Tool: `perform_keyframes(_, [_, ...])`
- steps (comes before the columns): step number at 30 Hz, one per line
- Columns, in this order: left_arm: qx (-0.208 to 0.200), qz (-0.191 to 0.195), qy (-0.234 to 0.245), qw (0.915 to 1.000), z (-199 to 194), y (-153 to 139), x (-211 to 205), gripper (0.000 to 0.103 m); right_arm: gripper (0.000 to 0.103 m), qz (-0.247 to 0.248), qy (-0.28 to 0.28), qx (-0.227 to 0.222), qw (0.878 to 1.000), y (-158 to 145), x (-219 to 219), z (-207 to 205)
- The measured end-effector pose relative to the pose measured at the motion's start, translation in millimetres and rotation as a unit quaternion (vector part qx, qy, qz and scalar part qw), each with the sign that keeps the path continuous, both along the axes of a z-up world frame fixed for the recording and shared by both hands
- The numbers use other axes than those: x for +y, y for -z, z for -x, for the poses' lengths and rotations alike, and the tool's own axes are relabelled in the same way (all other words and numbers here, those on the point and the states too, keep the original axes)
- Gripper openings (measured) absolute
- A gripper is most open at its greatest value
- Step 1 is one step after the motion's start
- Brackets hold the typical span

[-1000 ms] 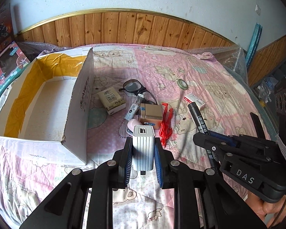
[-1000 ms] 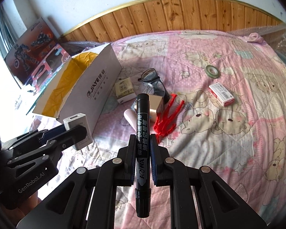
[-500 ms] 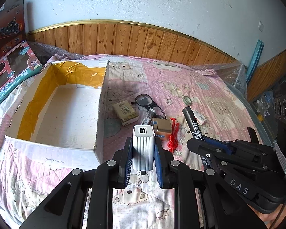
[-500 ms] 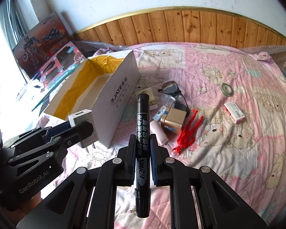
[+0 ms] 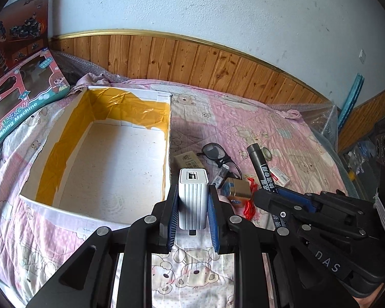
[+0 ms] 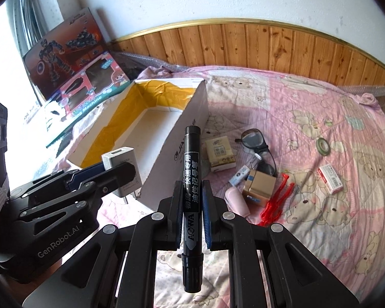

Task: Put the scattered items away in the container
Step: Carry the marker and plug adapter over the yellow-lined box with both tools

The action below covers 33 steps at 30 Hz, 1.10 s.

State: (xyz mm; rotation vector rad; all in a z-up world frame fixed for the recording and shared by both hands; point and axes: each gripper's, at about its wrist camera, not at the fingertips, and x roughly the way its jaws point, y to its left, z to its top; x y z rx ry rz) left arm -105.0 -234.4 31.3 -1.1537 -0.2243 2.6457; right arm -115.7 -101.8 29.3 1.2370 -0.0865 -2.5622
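The white charger is clamped upright in the left tool, held above the bed beside the near right corner of the open cardboard box, whose inner walls carry yellow tape. The right tool grips a black marker along its length. On the pink quilt right of the box lie glasses, a small tan box, a red clip, a tape roll and a red-and-white packet.
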Motion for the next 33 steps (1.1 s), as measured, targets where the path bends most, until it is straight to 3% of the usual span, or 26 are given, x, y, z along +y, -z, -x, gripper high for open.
perform_keyframes(17, [-0.007, -0.011, -0.035, 0.9993, 41.3, -1.4, -55.2, 0.022, 0.014, -0.001, -0.037, -0.002, 0.999, -11.0, -60.5, 48.1])
perform_keyframes(23, [-0.025, -0.024, -0.044, 0.9984, 60.0, 4.4, -76.3, 0.022, 0.014, 0.015, -0.046, -0.015, 0.999, -10.2, -78.4, 71.7])
perform_keyframes(33, [-0.052, -0.015, -0.061, 0.9967, 94.5, 12.2, -99.8, 0.022, 0.014, 0.025, -0.055, -0.041, 0.997, -0.3, -99.8, 114.6])
